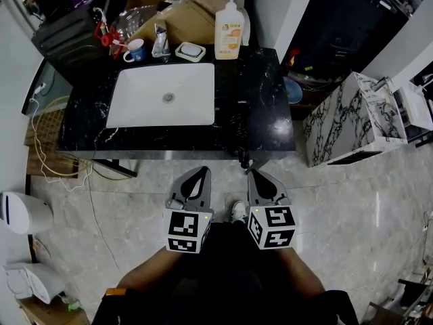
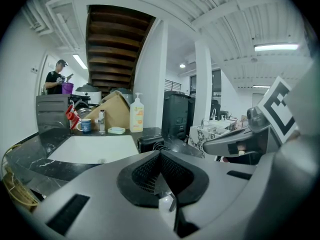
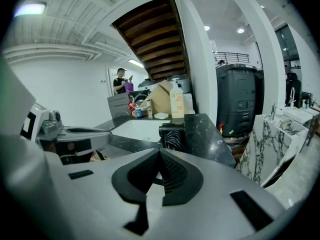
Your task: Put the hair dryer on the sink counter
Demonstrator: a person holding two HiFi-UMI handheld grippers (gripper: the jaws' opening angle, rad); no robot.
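One black hair dryer [image 3: 171,128], cord [image 3: 173,140] coiled, at the sink counter [image 3: 206,130] edge.

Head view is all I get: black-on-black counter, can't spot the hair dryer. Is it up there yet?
Observer: Yes. Right gripper view shows the black hair dryer with coiled cord lying at the front edge of the black marble sink counter, right of the white rectangular basin.
Operator: Tongs holding anything?
Observer: No. Their own views show the left tongs and right tongs pressed together, nothing between.
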